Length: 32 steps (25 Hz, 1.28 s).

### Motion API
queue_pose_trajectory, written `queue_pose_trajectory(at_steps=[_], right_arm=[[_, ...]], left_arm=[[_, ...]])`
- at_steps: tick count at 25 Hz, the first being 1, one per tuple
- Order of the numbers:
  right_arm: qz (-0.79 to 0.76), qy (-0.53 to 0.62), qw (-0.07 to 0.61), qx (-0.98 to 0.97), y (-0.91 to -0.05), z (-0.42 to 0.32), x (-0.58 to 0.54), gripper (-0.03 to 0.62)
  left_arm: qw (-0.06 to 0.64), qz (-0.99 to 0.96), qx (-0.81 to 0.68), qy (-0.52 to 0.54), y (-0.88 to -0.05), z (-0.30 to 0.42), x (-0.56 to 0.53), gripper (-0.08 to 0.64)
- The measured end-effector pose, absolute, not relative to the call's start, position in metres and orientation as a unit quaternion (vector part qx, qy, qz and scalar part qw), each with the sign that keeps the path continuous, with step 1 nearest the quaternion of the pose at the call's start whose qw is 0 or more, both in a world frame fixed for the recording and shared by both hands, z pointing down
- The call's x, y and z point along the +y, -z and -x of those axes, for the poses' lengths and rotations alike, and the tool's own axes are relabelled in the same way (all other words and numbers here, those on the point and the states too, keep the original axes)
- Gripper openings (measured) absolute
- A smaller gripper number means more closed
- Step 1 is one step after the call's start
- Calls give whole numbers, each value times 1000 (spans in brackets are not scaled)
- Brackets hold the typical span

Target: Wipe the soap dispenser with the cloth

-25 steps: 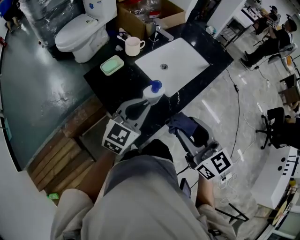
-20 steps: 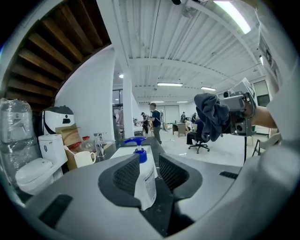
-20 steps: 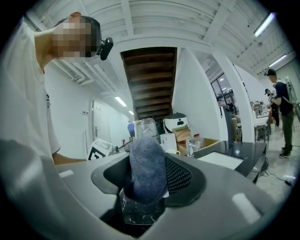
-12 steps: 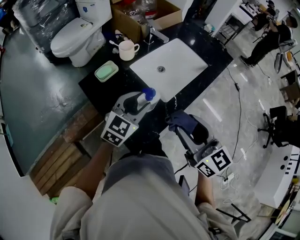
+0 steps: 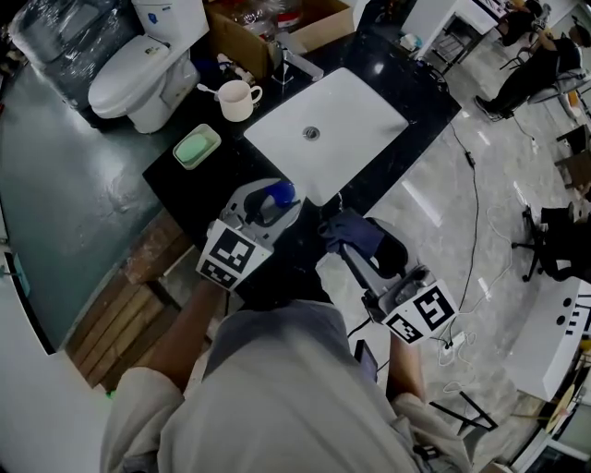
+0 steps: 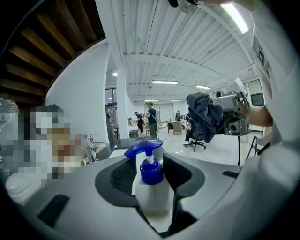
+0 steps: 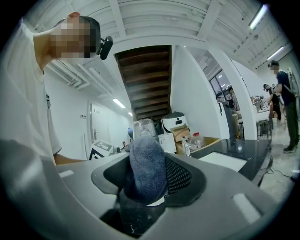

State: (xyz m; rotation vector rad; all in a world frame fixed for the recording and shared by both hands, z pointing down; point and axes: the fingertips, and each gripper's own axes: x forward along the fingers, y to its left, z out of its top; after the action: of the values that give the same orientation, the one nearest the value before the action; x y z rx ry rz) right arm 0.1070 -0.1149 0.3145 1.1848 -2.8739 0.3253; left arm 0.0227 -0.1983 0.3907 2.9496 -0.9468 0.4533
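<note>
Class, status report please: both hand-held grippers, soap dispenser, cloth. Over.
Left hand-held gripper jaws opening, soap dispenser between them. Right hand-held gripper shut on cloth. Cloth apart from soap dispenser, nothing between.

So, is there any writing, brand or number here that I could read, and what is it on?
No text here can be read.
Toilet tank: a small blue sticker, too small to read.
The two marker cubes: black-and-white square patterns, not words.
Soap dispenser: no label shows.
</note>
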Motion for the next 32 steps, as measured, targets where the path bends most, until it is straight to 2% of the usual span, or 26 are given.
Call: queue_pose_trajectory(at_steps=[10,18,32], right_arm=[[-378,-115,11,-919,-325,-111,-128,201],[-349,-103,21,-931,-333,-79,-150,201],[-292,-84,54,-951,-341,-32,-174,201]], left_arm=[[51,-936,-338,-84,-386,-13,-211,146],[88,-922,-375,-47,-387,13,-212,146],[110,-908,-404,-20,-388,37,-195,146]])
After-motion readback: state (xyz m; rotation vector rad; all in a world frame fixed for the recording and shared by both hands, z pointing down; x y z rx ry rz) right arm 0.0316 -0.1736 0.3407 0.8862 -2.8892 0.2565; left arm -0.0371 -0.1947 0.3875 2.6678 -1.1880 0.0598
